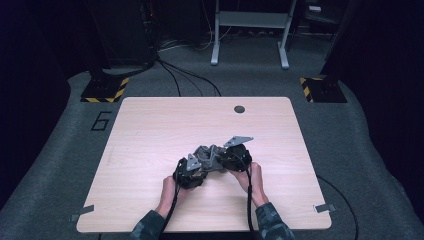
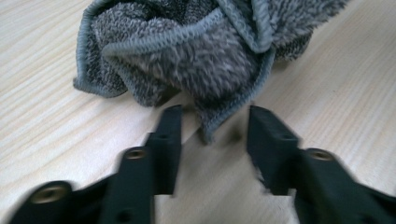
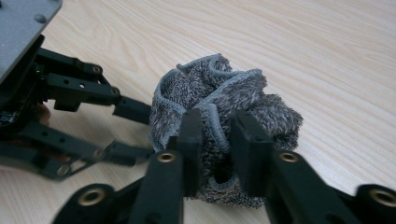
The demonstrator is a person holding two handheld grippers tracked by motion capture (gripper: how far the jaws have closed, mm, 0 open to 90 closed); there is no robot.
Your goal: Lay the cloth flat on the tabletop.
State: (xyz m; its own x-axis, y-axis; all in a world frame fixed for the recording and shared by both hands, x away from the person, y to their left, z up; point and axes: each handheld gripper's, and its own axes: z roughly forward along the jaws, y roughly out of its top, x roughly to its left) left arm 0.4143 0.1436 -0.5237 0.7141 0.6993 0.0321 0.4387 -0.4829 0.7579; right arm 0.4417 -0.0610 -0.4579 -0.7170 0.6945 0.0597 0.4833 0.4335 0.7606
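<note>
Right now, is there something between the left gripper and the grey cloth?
Nothing visible does. The left gripper is open, its jaws either side of a hanging corner of the cloth, with bare table around.

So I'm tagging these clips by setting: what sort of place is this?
Probably a lab or recording studio, not a home: a bare wooden table on grey carpet, hazard-striped stand bases, cables across the floor, dark surroundings, and a "6" marked beside the table.
</note>
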